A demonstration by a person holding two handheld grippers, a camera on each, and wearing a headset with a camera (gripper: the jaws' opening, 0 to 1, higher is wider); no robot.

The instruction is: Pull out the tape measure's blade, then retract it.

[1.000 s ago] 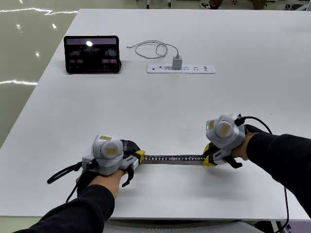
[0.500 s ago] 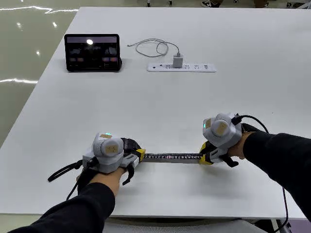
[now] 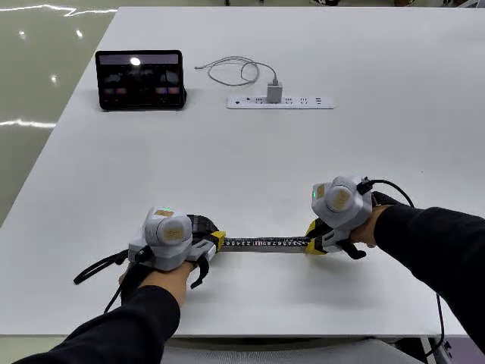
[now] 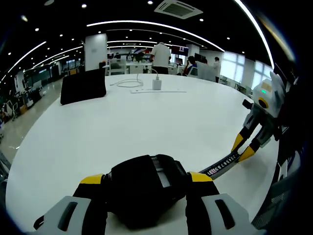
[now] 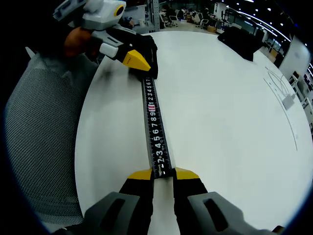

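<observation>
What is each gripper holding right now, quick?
Left gripper: closed on the tape measure's case.
Right gripper: closed on the tip of the blade.

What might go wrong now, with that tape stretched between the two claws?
The right gripper pinches just the tip of the blade; if it slips, the blade would likely snap back into the case. The left gripper clamps the case by its sides alone, so a pull might twist it loose.
</observation>
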